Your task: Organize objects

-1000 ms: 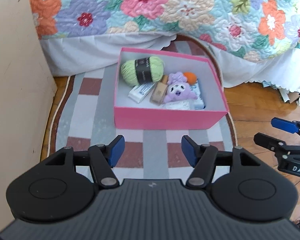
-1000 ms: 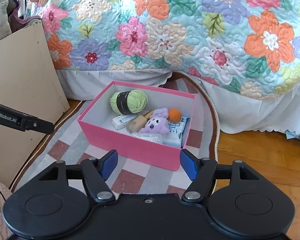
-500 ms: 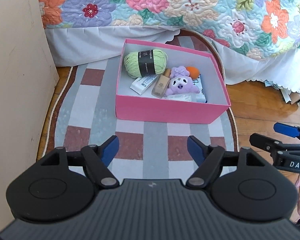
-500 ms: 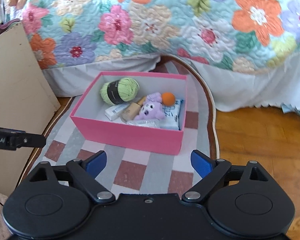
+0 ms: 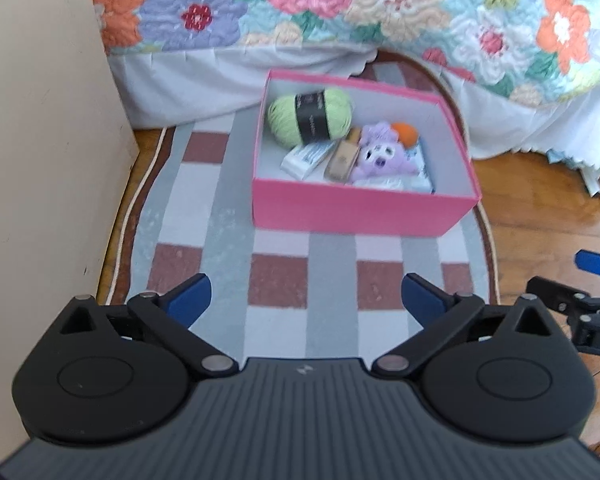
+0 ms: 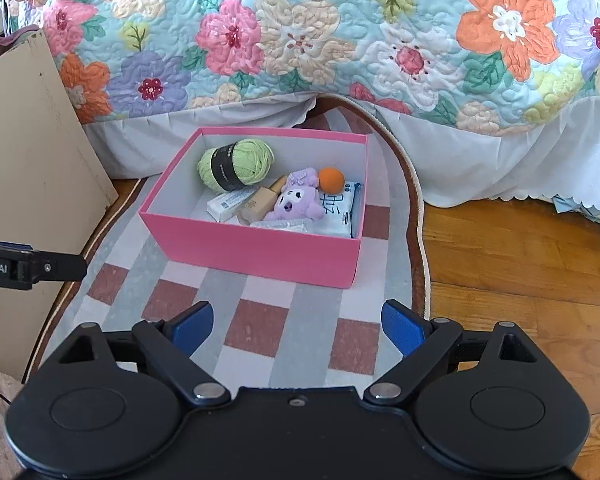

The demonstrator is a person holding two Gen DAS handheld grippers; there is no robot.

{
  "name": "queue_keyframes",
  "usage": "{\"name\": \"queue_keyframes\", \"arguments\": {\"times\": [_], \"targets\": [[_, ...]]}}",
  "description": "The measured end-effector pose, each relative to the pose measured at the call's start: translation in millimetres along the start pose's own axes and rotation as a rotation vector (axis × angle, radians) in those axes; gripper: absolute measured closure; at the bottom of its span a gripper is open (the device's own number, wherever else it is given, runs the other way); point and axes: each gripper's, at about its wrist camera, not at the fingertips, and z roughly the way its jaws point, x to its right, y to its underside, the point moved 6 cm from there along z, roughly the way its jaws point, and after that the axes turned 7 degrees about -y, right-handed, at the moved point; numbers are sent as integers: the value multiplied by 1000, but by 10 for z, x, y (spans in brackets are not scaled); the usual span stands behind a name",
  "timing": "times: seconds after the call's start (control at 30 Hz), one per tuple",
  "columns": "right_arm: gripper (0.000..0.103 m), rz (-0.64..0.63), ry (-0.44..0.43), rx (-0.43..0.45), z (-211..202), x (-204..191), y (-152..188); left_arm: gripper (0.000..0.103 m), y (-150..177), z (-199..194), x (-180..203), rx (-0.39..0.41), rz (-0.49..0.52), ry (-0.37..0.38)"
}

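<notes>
Your left gripper (image 5: 304, 300) hangs over the checked rug (image 5: 204, 216), its jaws opening with nothing between them but bare rug. Your right gripper (image 6: 298, 326) has its jaws spread wide and is just as empty, its blue pads (image 6: 402, 326) above the rug's red and grey squares. The pink box (image 6: 260, 250) sits on the rug ahead of both tools, apart from the fingertips and touched by neither — in the left wrist view it lies straight ahead and a little right of the gap between the fingers, in the right wrist view ahead and slightly left. Inside it you have a ball of green yarn (image 6: 236, 164) with a black band in the far left corner, and nearer the middle a white tube (image 6: 226, 205), a beige bottle (image 6: 260, 204) leaning beside it, a purple plush toy (image 6: 296, 202), an orange ball (image 6: 331, 180) just behind the plush, and a white packet with blue print (image 6: 338, 214) against the right wall. Behind the box the floral quilt (image 6: 340, 40) hangs off the bed with its white skirt reaching the floor, and a beige panel (image 5: 40, 140) stands at the left edge of the rug. The wooden floor (image 6: 520, 264) shows to the right — your right gripper's fingers edge into the left wrist view there, well clear of the box.
</notes>
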Motion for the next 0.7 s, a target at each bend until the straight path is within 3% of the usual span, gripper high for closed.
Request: {"name": "queue_keyframes", "arguments": {"times": [0.27,0.7], "targets": [[10,3,10,-18,12,-14,47,0,74,65,-72,-57,-8,-58],[10,12,28,-54,15,-46,73,0,116,94,-112,-82,-11,-71]]}}
